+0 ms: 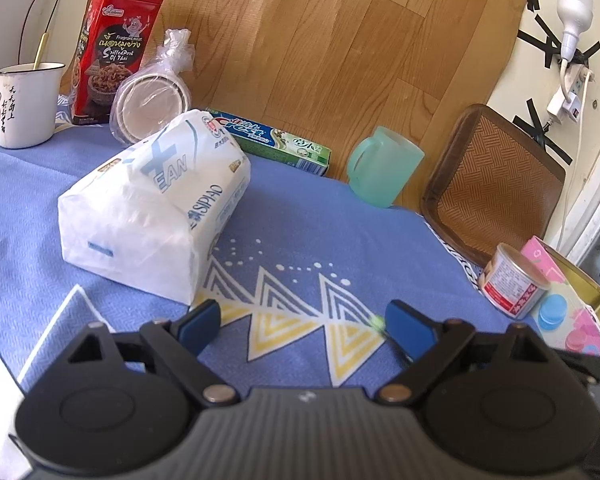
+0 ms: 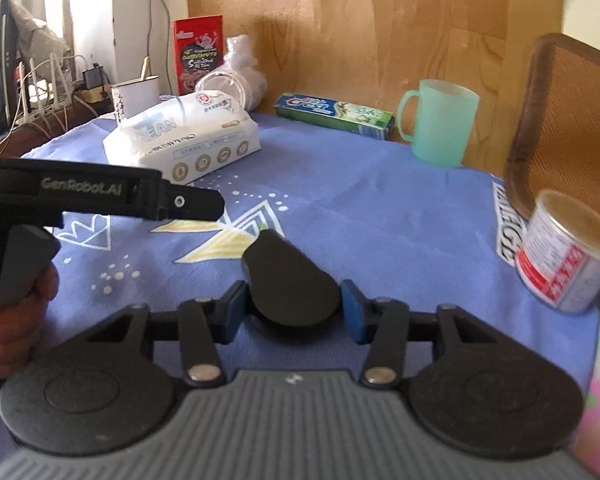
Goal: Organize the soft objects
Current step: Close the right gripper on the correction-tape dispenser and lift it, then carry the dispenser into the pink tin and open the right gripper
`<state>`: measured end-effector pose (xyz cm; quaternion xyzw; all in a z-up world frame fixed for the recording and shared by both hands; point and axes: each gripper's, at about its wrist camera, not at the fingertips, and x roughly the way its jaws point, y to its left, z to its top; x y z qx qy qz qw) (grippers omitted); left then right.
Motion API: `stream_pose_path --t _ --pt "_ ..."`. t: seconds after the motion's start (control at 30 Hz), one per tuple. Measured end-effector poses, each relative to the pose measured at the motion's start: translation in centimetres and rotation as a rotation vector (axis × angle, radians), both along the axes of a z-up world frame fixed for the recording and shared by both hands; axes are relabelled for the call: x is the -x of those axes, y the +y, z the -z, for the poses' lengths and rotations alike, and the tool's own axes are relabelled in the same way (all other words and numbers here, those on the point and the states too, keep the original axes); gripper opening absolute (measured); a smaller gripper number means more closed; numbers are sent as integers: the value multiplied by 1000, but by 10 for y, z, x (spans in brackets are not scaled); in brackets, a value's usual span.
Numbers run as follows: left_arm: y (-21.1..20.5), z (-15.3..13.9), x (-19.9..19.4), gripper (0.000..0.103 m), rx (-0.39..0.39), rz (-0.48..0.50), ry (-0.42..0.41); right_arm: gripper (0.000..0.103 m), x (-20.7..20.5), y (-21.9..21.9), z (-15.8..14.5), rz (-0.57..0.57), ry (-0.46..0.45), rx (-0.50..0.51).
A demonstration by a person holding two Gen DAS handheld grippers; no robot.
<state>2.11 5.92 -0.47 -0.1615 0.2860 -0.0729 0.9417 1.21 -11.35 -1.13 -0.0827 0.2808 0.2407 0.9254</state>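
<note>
Closest to me, the right tongs [image 2: 293,312] are clenched on a flat, dark, rounded thing [image 2: 290,284] with one pointed end; I cannot tell what it is, but both blue pads [image 2: 350,310] touch its sides and it sits just above the blue cloth with yellow and white triangles that covers the surface [image 2: 380,220]. The left tongs [image 1: 300,324] are released, wide apart, with nothing between them, low over the same cloth. A little farther on, to the left, lies the soft white plastic pack of tissues with blue letters [image 1: 156,208], flat on its long side, near the left tongs but not touching them. I think the pack is the soft thing to tidy next. To do it well, the left tongs should come at it across its narrow width, not its length, and squeeze gently, because the bag will dent and could slip if only loose plastic is pinched. On the right edge a short round tin with a red and white label [image 1: 512,284] stands near a pink box [image 1: 540,260]. Farther back are a long blue and green toothpaste box [image 1: 272,140] and a pale green see-through plastic mug [image 1: 384,168]; they stand close behind the pack, so lift it up first and do not push it back into them. At the very back are a white mug with black writing [image 1: 26,104] and a tall red food tin [image 1: 112,56].
</note>
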Motion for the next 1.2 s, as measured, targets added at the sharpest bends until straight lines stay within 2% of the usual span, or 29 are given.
stream_pose_path --t 0.13,0.33,0.67,0.83,0.93,1.03,1.13,1.17,1.2 --pt "0 0 0 93 -1 3 0 52 23 -8 1 44 -17 3" --pt "0 0 0 93 -4 6 2 53 57 -7 6 33 -18 2" --pt "-3 -5 7 91 7 54 41 55 66 -8 7 22 -29 -7" --pt "3 -11 21 83 124 101 111 57 68 -12 8 12 -32 -23" --pt "1 -15 23 73 177 127 160 58 67 -13 9 5 -31 -32" --pt "-9 -16 21 69 237 185 198 58 68 -13 9 3 -33 -42" --pt "-28 -10 16 61 241 227 242 56 68 -14 9 0 -30 -55" --pt "-35 -6 14 56 243 240 259 52 68 -15 9 -2 -31 -58" --pt "-41 -5 14 55 237 247 248 52 69 -16 9 -4 -31 -61"
